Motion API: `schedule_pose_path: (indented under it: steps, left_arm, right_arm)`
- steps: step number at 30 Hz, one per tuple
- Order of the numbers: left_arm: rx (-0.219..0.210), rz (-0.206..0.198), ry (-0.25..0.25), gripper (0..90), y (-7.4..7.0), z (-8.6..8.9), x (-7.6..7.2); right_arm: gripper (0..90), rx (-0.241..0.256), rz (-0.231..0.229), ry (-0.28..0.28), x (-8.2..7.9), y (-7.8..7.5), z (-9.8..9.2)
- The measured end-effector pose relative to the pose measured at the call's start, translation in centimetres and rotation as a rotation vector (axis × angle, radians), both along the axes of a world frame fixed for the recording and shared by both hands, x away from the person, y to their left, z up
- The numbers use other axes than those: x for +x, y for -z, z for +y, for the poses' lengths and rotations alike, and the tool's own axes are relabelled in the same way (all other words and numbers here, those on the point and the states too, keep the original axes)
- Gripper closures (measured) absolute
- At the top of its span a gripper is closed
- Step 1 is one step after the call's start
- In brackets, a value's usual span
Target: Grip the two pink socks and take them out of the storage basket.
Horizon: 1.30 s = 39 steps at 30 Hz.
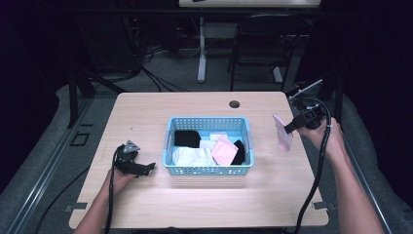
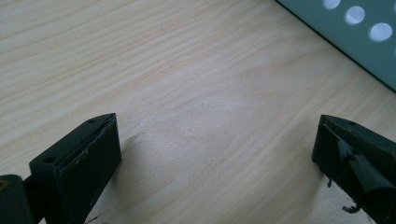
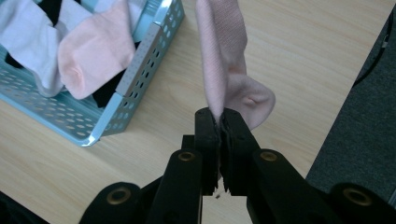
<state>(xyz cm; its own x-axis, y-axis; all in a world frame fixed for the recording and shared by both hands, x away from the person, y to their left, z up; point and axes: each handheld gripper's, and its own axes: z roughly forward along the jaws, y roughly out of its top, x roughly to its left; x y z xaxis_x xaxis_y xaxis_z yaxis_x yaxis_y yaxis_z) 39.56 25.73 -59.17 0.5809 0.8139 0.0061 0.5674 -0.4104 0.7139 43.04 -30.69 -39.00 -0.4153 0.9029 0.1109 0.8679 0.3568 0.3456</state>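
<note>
Office or lab; desks (image 1: 209,29), floor cables (image 1: 156,78)

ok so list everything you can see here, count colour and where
basket: 1, light blue, middle of table
pink sock: 1, hanging from the right gripper, right of basket
pink sock in basket: 1, right of centre
white socks: count unclear, basket's front left
black socks: at least 2, basket's back left and right
table: 1, light wood
chair: 1, black, behind table
left gripper: black, open, low at the table left of basket
right gripper: black, shut on pink sock
</note>
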Motion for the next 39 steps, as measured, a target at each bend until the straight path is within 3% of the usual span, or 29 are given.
schedule_pose_path:
  steps: [2, 22, 29, 32, 33, 39]
  left_arm:
    - [0.000, 0.000, 0.000, 1.1, 0.0, 0.0, 0.0]
    - [-0.001, 0.000, 0.000, 1.1, 0.0, 0.0, 0.0]
    - [0.000, 0.000, 0.001, 1.1, 0.0, 0.0, 0.0]
    - [0.000, 0.000, 0.000, 1.1, 0.0, 0.0, 0.0]
    - [0.000, 0.000, 0.001, 1.1, 0.0, 0.0, 0.0]
    - [-0.001, -0.004, -0.002, 1.1, 0.0, 0.0, 0.0]
  right_arm:
    - [85.9, -0.002, 0.006, 0.001, 0.1, 0.2, -0.1]
    - [85.8, -0.031, 0.121, 0.057, 2.0, 9.2, 0.2]
    - [82.4, -0.021, 0.139, 0.055, 1.9, 10.4, 0.1]
    - [70.8, -0.023, 0.146, 0.060, 1.8, 10.6, 0.0]
    - [62.1, -0.021, 0.132, 0.071, 1.7, 10.4, 0.0]
    - [37.5, -0.013, 0.096, 0.052, 1.3, 8.6, -0.2]
